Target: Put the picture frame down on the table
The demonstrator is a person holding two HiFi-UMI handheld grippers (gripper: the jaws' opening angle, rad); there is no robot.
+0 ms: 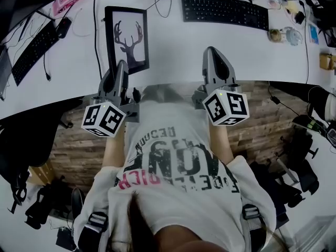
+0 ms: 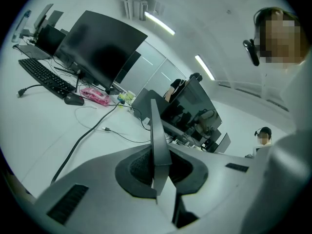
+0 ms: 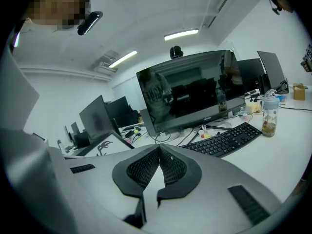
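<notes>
**Left gripper (image 1: 121, 67) holds the picture frame (image 1: 127, 38) by its near edge, above the table (image 1: 173, 46).**
The frame (image 2: 158, 140) stands edge-on, pinched between the left jaws. Its long axis runs straight ahead from them, so lowering it looks like this hand's job. The right gripper (image 1: 211, 52) has its jaws pressed together on nothing, with the frame off to their left. Whether the frame's far edge touches the table is unclear.

The picture frame (image 1: 127, 38) is left of the keyboard (image 1: 224, 10).
</notes>
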